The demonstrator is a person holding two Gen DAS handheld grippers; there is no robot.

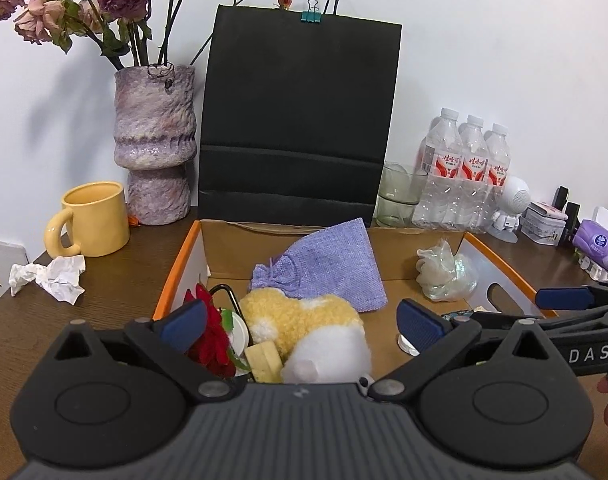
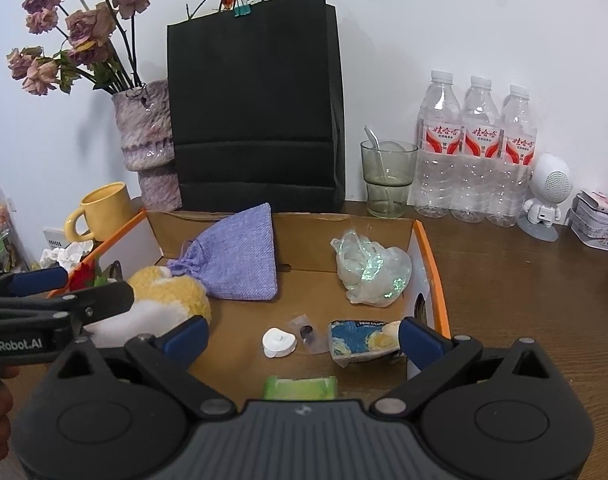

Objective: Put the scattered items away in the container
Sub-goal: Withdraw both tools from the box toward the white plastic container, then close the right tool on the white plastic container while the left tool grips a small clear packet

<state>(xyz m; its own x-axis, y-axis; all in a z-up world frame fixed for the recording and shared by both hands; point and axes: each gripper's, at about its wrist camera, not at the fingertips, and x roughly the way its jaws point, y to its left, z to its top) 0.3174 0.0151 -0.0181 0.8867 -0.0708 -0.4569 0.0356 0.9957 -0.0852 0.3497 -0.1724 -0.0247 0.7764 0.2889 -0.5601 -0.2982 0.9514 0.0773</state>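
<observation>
Left wrist view: left gripper (image 1: 302, 326) hovering over near-left end of cardboard box (image 1: 176, 268), fingers wide apart, nothing between. Yellow-and-white plush toy (image 1: 307, 330) directly below, inside box. Red artificial rose (image 1: 208, 332) and pale soap bar (image 1: 264, 360) tucked by left wall. Lavender drawstring pouch (image 1: 327, 268) leaning on back wall, iridescent mesh bundle (image 1: 447, 270) at back right. Crumpled tissue (image 1: 50, 276) out on wooden table (image 1: 64, 320), near yellow mug (image 1: 90, 220).

Right wrist view: right gripper (image 2: 302, 342) over near-right end of box (image 2: 433, 264), fingers spread, holding nothing. Below in box: white round cap (image 2: 279, 343), small clear packet (image 2: 305, 332), blue-and-yellow pack (image 2: 361, 340) touching right finger, green sponge (image 2: 302, 387) at near edge. Pouch (image 2: 236, 258), mesh bundle (image 2: 369, 272), plush (image 2: 172, 300) all inside. Black paper bag (image 2: 256, 112) and water bottles (image 2: 477, 152) behind box.
</observation>
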